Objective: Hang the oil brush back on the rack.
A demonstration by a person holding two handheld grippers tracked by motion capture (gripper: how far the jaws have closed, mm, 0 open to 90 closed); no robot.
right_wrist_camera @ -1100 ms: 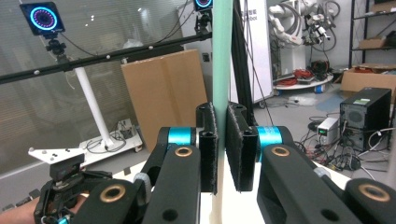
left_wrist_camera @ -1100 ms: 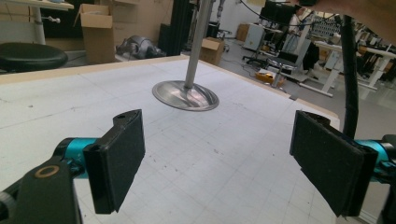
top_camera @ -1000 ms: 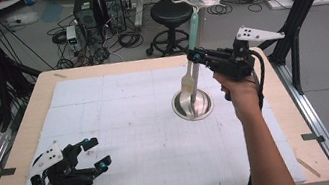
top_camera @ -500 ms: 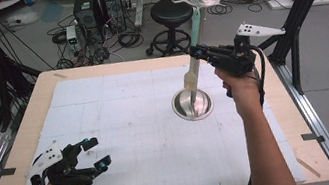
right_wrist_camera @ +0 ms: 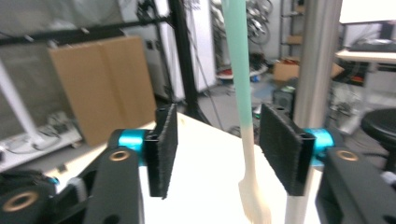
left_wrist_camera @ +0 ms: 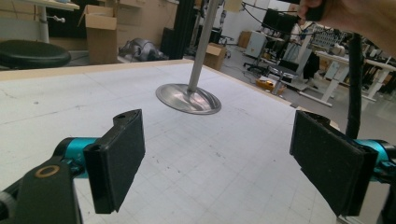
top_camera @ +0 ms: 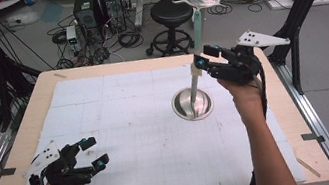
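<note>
At the near left corner of the table (top_camera: 23, 141), the left gripper (top_camera: 92, 151) rests low over the white gridded mat (top_camera: 123, 130), its jaws spread wide with nothing between them — in the left gripper view the two black pads (left_wrist_camera: 116, 158) frame only bare mat.

Farther across, right of centre, a metal stand (top_camera: 193, 104) sits on its round, shiny base, a slim upright rod rising to a small dish and a ball at the top.

Beside that rod the right gripper (top_camera: 204, 55) is held up off the table, pointing left toward a toothbrush (top_camera: 197, 26) with a pale lower part and a green upper part, which stands nearly upright against the stand. Its jaws have just been opening. In the right gripper view the toothbrush (right_wrist_camera: 245, 116) stands in the gap between the pads (right_wrist_camera: 163, 149), nearer the right-hand one, and no pad presses on it; whether it brushes that pad cannot be told. The brush head hangs downward, just beside the steel rod.

Beyond the table edge stand a black stool (top_camera: 170, 13), tangled cables and computer boxes on the floor.
</note>
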